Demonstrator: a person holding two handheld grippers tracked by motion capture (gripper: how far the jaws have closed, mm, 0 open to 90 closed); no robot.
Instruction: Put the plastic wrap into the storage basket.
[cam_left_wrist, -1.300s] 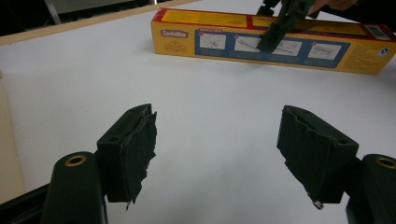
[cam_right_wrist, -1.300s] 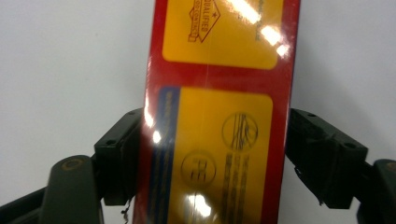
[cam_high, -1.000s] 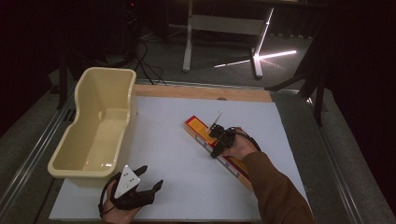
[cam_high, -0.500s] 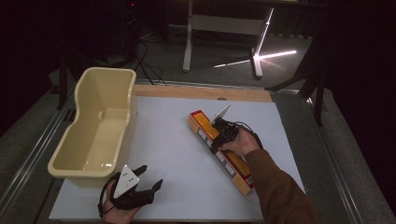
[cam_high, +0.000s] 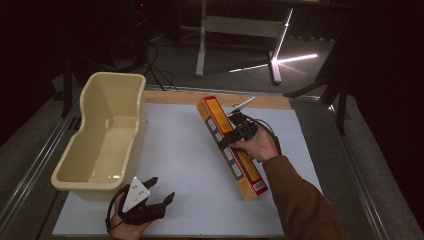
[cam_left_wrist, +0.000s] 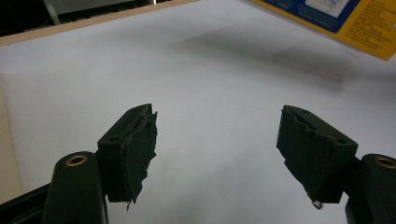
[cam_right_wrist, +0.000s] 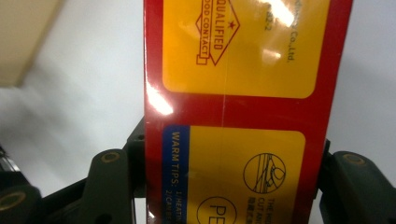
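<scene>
A long red and yellow box (cam_high: 231, 147) hangs tilted above the white table, one end raised toward the far side. My right gripper (cam_high: 231, 134) is shut on the box's middle; in the right gripper view the box (cam_right_wrist: 238, 107) sits squeezed between both jaws. My left gripper (cam_high: 161, 191) rests near the table's front edge, open with nothing between its fingers (cam_left_wrist: 133, 149). A corner of the box (cam_left_wrist: 327, 18) shows at the top right of the left gripper view.
A cream plastic tub (cam_high: 107, 135) stands on the left side of the white sheet (cam_high: 185, 165), just beyond the left gripper. A wooden strip (cam_high: 170, 96) runs along the table's far edge. Metal rails border both sides.
The right gripper has lifted the box off the table and carried it leftward, toward the far side. The left gripper has not moved.
</scene>
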